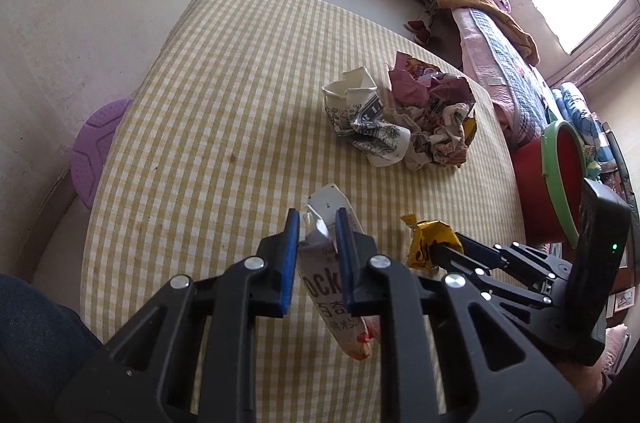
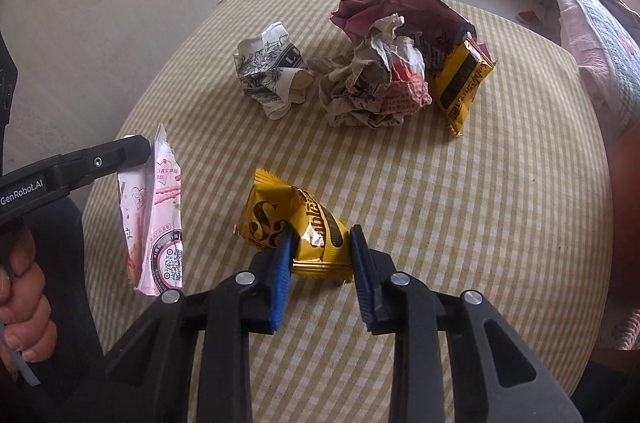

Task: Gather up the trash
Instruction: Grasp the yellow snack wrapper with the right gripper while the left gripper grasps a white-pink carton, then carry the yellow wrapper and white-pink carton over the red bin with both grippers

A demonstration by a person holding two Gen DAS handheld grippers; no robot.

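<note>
A flattened pink-and-white plastic snack wrapper [image 2: 154, 219], printed with a QR code near its lower end, is pinched by its torn top edge in the left gripper [image 1: 318, 255], whose blue pads are fully closed on it; it hangs clear above the table, probably so that it can be carried off while the other hand works. Beside it, a puffed gold foil snack packet [image 2: 296, 235] with dark lettering lies on the yellow-and-white checked tablecloth [image 2: 480, 223]. It is straddled by the right gripper [image 2: 320, 263], whose jaws are partly closed: the left pad is pressed into the foil, while the right pad seems to stand just at the packet's edge, so a firm hold cannot be confirmed. The low, steep approach appears chosen to trap the slippery foil across its width.

Farther back on the cloth, more litter is left to collect: a crushed white paper cup [image 2: 272, 71] with black line drawings, and beside it a heap of crumpled newspaper [image 2: 372, 91] resting against a maroon bag [image 2: 400, 3], with a second yellow sachet [image 2: 464, 83] at its right. A red bucket with a green rim [image 1: 560, 175] is seen past the table's edge, judged to be the likely bin.
</note>
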